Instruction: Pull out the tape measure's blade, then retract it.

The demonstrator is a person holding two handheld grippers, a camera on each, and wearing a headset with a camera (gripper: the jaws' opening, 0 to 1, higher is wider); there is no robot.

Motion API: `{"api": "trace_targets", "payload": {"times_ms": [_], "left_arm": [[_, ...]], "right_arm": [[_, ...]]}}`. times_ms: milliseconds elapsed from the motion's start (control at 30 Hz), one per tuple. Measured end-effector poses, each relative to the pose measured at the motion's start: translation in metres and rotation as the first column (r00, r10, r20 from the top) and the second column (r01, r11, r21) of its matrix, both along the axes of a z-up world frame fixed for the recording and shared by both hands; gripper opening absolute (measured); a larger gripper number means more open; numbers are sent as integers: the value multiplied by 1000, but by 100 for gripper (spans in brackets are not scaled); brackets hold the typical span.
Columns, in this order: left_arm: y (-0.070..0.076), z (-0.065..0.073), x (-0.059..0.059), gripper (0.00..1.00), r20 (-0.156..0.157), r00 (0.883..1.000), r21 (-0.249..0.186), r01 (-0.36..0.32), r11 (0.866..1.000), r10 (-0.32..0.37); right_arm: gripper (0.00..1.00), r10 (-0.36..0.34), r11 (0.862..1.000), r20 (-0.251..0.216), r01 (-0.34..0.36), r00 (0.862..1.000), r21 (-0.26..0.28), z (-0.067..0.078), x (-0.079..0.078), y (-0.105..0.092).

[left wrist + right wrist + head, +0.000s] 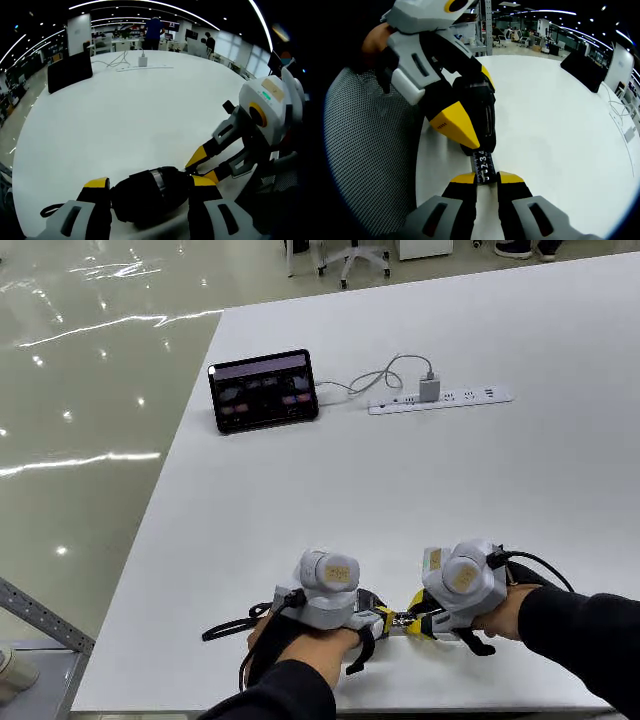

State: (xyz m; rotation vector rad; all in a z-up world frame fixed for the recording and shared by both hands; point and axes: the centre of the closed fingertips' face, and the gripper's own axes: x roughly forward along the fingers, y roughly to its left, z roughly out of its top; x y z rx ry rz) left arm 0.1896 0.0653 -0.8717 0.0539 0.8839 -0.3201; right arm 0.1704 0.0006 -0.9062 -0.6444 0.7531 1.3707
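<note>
Grippers meet low over a white table (480, 470), close to its front edge, worked by a person in dark sleeves (590, 630). The left gripper (150, 182) has its yellow-tipped jaws clamped on either side of the tape measure (145, 197), gripping its rounded black case. I cannot tell whether the case touches the tabletop.

The right gripper (486, 178) faces it head-on. Its jaws are pressed together on the blade (484, 166), pinching it just beyond the mouth of the case. A short stretch of blade, printed with black numbers, runs out of the case to those jaws. The yellow tips of both tools stand just beside one another, with the measure between them.

Farther back on the table, well apart from the work, a tablet (263, 390) stands propped with its screen lit. A white power strip (440, 400) lies to its right. A white charger (429, 389) is plugged into the strip, and a cable (370, 380) loops from it to the tablet. A glossy floor (90, 390) shines with ceiling lights beyond the table's left edge.
</note>
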Motion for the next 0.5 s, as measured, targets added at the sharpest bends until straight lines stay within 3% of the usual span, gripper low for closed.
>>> {"api": "trace_targets", "payload": {"times_ms": [300, 500], "left_arm": [[0, 1, 0, 57, 1, 1000, -6, -7, 1000, 7], [0, 0, 1, 57, 3, 1000, -12, -8, 1000, 8]], "right_arm": [[11, 24, 1000, 26, -24, 999, 17, 0, 0, 3], [11, 23, 999, 19, -24, 1000, 26, 0, 0, 3]]}}
